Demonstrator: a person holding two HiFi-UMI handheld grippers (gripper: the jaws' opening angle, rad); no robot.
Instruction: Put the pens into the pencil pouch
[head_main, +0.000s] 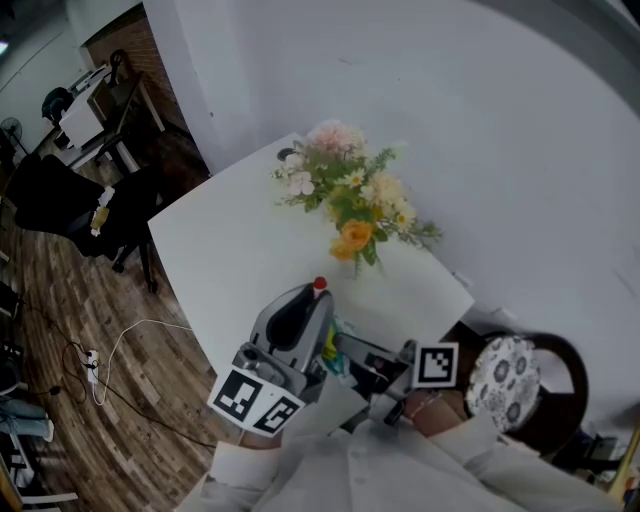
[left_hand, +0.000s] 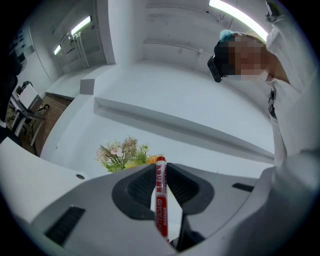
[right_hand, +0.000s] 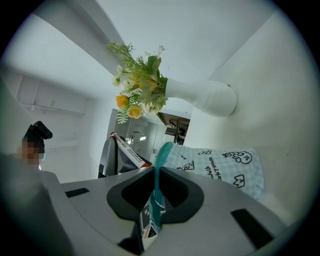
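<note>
The white tabletop (head_main: 225, 265) carries a white vase (right_hand: 205, 97) of flowers (head_main: 350, 195), with a checked pencil pouch (right_hand: 220, 167) lying nearby.

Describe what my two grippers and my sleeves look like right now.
Both the left gripper and right gripper have smooth grey plastic jaws with black ribbed pads. Each carries a white cube printed with black square markers. The sleeves are white.

Lower end of red-capped white marker (left_hand: 161, 200) lost to me behind left gripper (left_hand: 161, 169) fingers (left_hand: 135, 189); checked light-blue fabric pouch (right_hand: 220, 167) mostly hidden, head view.
</note>
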